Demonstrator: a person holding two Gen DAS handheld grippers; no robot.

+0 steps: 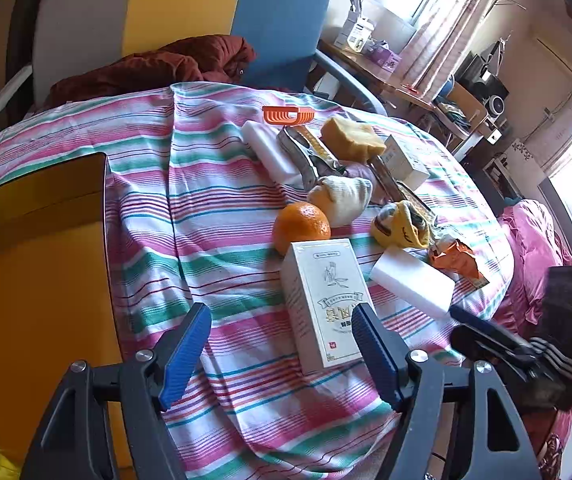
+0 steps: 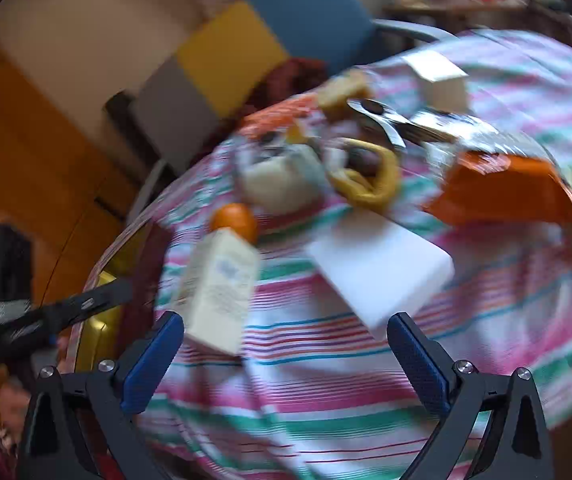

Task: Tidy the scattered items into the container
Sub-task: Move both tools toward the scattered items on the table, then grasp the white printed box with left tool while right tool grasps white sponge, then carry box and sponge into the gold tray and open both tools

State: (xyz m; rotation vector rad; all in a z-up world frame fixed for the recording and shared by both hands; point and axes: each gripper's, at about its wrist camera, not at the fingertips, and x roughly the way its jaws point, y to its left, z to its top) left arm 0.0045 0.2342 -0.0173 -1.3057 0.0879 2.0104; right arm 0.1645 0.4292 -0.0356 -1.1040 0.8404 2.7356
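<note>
Partly cut-off yellow container; blurred right view; both tools spread, empty.

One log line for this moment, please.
left tool: open, empty | right tool: open, empty | white box: on cloth | container: left

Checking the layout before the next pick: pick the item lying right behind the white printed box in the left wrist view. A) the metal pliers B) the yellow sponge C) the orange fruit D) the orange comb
C: the orange fruit sits directly behind the white printed box; the others lie farther back.
</note>
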